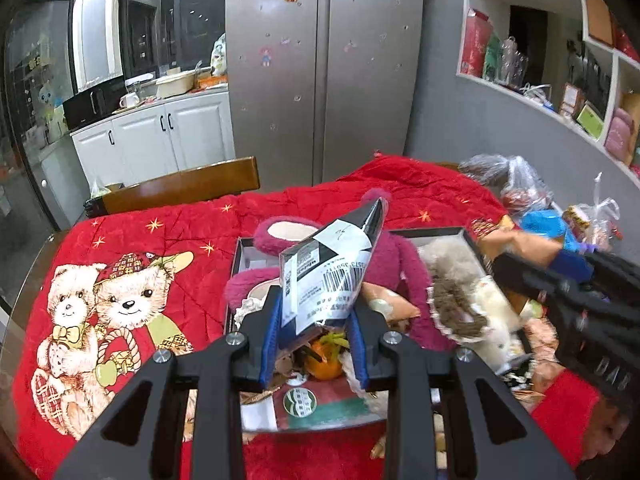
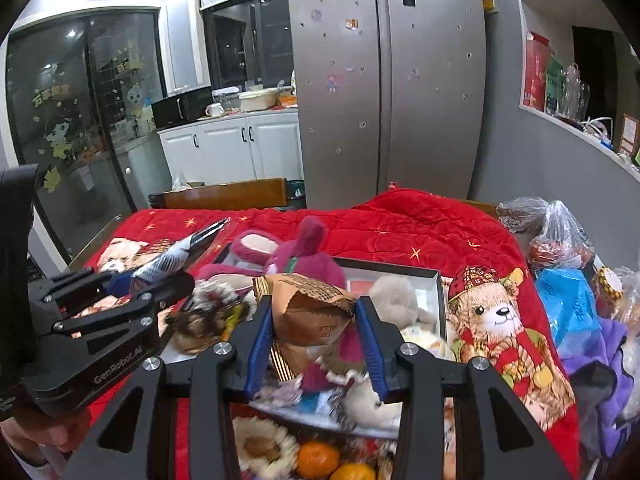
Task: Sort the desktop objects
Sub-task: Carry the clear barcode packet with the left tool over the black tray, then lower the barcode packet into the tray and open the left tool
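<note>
- Gripping a silvery parcel bag [image 1: 332, 264] with a white barcode label, my left tongs [image 1: 316, 344] pinch its lower end between the blue pads, so the bag stands up and tapers to a dark point above the heap.
- From my right wrist view the same bag [image 2: 176, 258] juts out of the left tongs [image 2: 132, 280] at the left edge, lifted above the red cloth.
- My right tongs [image 2: 316, 344] are clamped on a crumpled brown paper packet [image 2: 316, 308] with gold stripes at its edge; it fills the gap between the pads.
- In the left wrist view the right tongs [image 1: 504, 256] reach in from the right, and the brown packet [image 1: 516, 240] shows at their tip, blurred.
- Under both tongs lies a pile of soft toys and odds: a magenta plush bear [image 1: 296, 240] sprawled across a dark shallow box [image 1: 440, 233], and a pale fluffy toy [image 1: 452, 256] just beside it.
- Nearer me sit oranges [image 2: 318, 460], two side by side in the right view; one orange [image 1: 324, 360] shows between my left pads.
- All of it rests on a worktop covered by a red cloth [image 1: 160, 248] printed with teddy bears.
- At the right edge of the worktop are clear plastic bags [image 2: 560, 232] and a blue bag [image 2: 568, 304].
- Behind stand a wooden chair back [image 1: 180, 188], a steel fridge [image 1: 324, 68] and white cupboards [image 1: 160, 136].
</note>
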`<state>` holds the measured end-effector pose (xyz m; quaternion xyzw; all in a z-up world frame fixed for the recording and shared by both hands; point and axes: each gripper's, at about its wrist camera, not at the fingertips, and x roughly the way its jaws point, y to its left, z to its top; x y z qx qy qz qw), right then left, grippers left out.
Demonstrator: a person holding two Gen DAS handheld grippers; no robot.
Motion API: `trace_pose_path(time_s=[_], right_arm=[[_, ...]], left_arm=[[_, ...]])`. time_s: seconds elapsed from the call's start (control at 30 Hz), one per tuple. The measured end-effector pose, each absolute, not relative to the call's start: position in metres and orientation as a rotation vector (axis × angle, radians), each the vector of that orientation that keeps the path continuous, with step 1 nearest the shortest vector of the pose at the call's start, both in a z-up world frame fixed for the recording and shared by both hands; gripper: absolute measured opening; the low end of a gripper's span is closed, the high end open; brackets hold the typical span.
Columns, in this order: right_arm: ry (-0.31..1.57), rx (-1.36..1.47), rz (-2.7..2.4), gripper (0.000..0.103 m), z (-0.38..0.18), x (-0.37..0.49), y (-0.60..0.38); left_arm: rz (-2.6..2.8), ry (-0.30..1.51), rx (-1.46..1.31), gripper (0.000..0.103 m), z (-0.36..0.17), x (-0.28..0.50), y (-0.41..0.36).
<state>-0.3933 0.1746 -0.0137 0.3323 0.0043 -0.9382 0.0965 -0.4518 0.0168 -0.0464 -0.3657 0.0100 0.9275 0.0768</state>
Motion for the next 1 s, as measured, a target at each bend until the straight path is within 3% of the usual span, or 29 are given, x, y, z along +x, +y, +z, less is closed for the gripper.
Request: trace_pose_path(time_s=[0.1, 0.27, 0.77, 0.93, 1.0], right_arm=[[0.002, 1.012, -2.775, 0.041, -0.023, -0.413, 0.181], [0.024, 1.03, -2.767, 0.041, -0.04, -0.431, 0.184], [0.103, 1.095, -2.749, 0.041, -0.061, -0.45, 0.175], [0.106, 1.103, -2.74, 0.041, -0.062, -0.45, 0.174], [0.099, 1.11, -2.742, 0.041, -0.064, -0.451, 0.175]], left_arm=[[2.731, -0.031, -1.1, 0.031, -0.061, -0.458, 0.012], [2.75, 0.057, -1.105, 0.031, -0.075, -0.463, 0.012], [2.737, 0.057, -1.138, 0.031, -0.083, -0.469, 0.006], [2.746, 0.084, -1.132, 0.034, -0.081, -0.468, 0.009], [2.739, 0.091, -1.129, 0.041, -0.08, -0.467, 0.011]])
